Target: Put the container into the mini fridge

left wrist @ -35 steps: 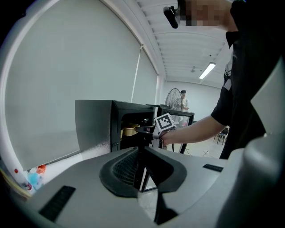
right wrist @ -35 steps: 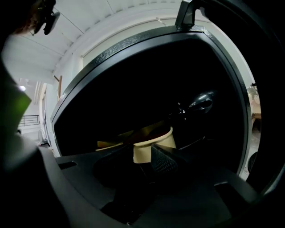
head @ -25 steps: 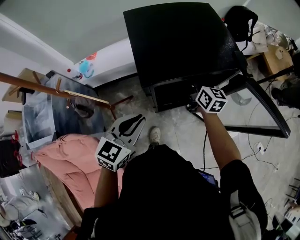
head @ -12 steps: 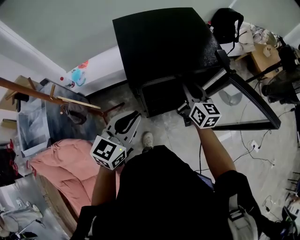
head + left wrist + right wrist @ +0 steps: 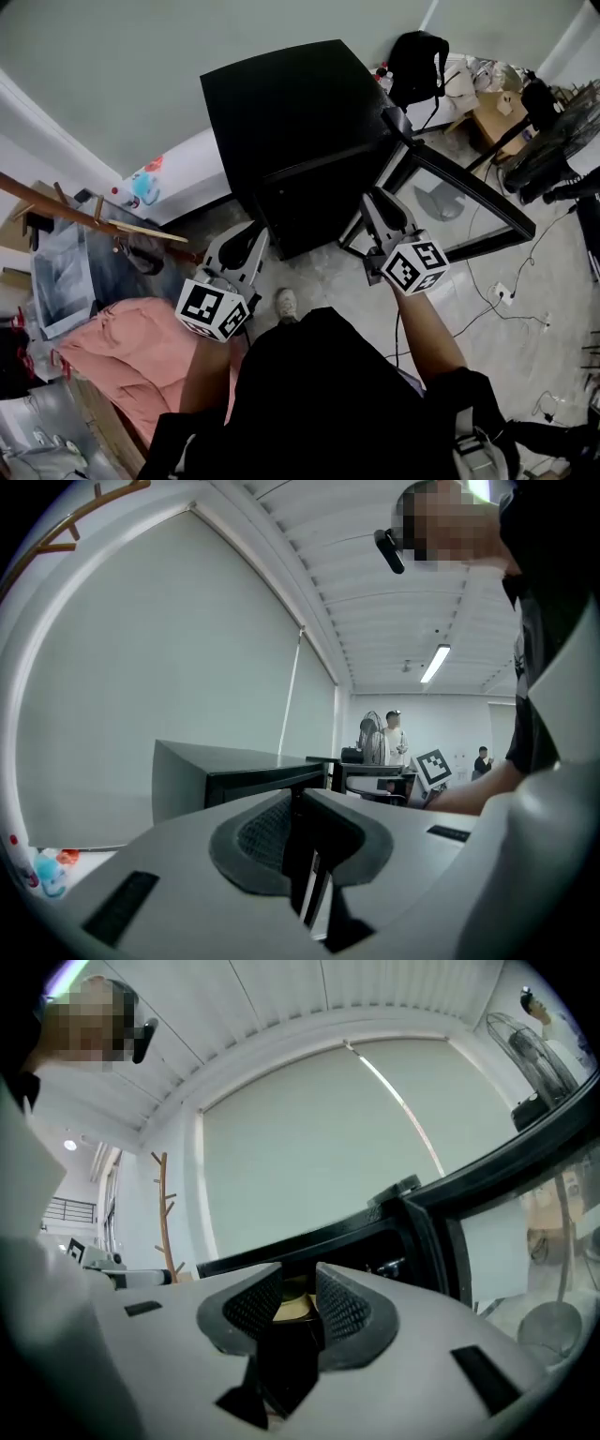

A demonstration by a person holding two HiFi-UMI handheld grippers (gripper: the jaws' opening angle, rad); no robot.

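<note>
Head view: the mini fridge (image 5: pixel 281 112), a matte black box, stands on the pale mottled floor (image 5: pixel 328 272) with its glass door (image 5: pixel 450 220) swung wide. The left tongs (image 5: pixel 246 242) hang just left of its front, and the right tongs (image 5: pixel 380 204) just before its opening.

Left gripper view: the ribbed dark pads (image 5: pixel 258 832) meet with nothing between them; the fridge lies beyond.

Right gripper view: the pads (image 5: pixel 251 1305) stand apart, having just been closing slightly. A tan container (image 5: pixel 292 1305) shows through the gap, seemingly inside the fridge and unpressed. It looks small, light and stiff, perhaps slick-lidded. I would take it across its sides, under the lid.
</note>
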